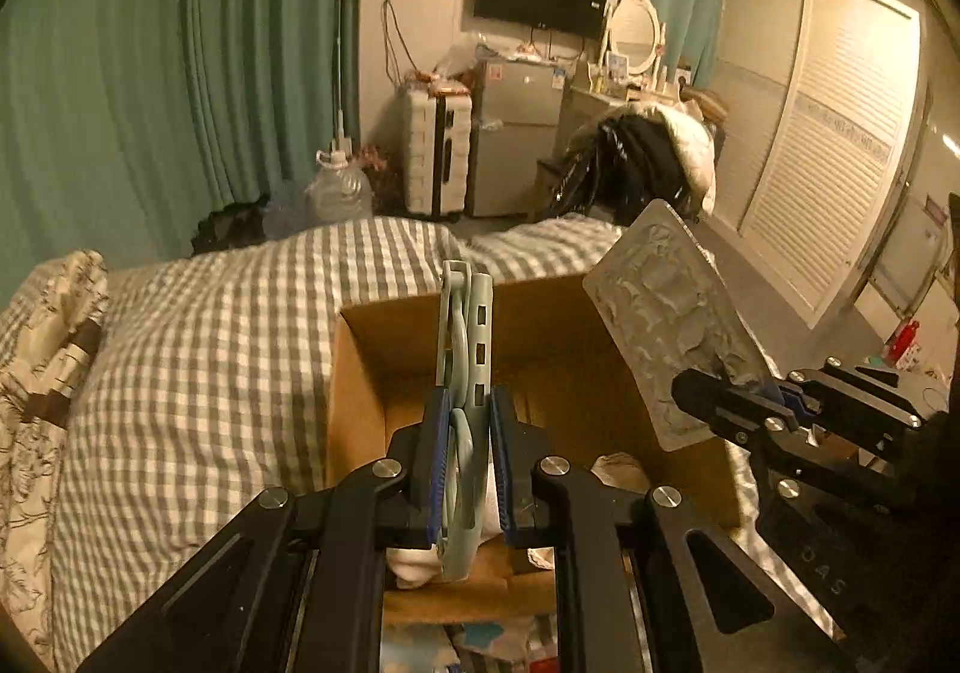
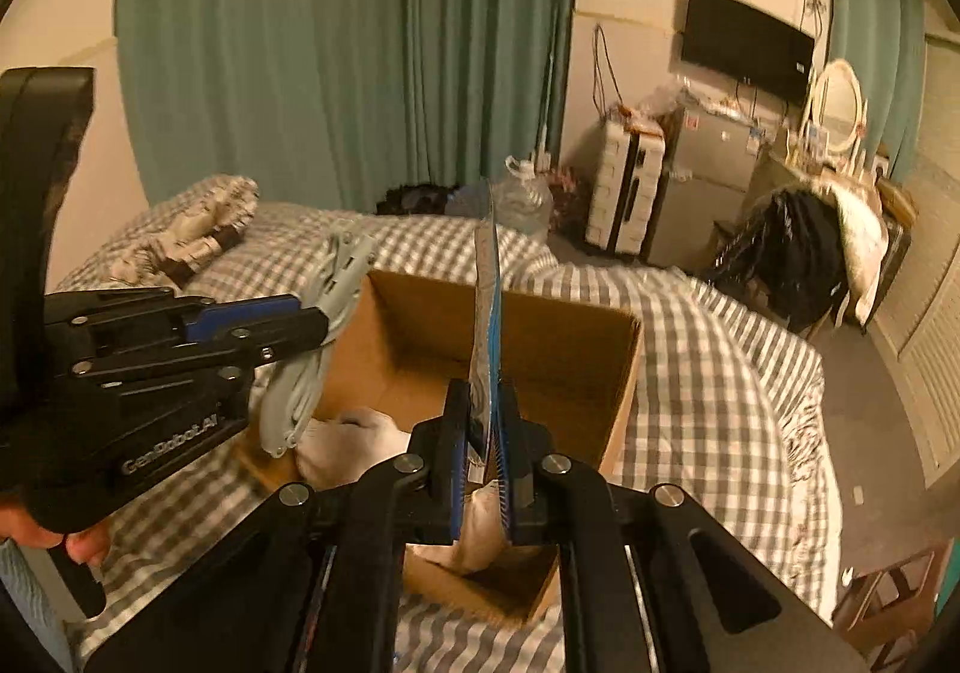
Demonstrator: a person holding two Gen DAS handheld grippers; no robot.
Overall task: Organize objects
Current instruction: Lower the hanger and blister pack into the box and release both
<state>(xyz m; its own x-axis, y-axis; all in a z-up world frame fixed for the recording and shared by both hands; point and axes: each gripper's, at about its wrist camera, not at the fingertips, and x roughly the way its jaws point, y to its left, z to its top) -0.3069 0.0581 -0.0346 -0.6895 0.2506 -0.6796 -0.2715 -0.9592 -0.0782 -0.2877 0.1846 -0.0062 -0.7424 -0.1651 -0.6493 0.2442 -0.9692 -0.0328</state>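
An open cardboard box [image 1: 540,325] [image 2: 576,349] sits on the checked bed, with a white cloth [image 2: 360,433] inside. My left gripper [image 1: 468,463] [image 2: 312,322] is shut on a pale grey-green folded plastic hanger [image 1: 465,349] [image 2: 318,349] and holds it upright over the box's near-left part. My right gripper [image 2: 483,451] [image 1: 729,403] is shut on a silver blister pack [image 1: 666,325] [image 2: 487,313], held edge-up above the box's near side.
The bed with grey checked cover [image 1: 210,361] [image 2: 720,373] carries a patterned pillow [image 1: 54,349]. Beyond are teal curtains [image 1: 180,72], a water jug [image 1: 336,187], a suitcase [image 1: 435,156], a small fridge [image 1: 516,132] and a chair piled with clothes [image 1: 636,156].
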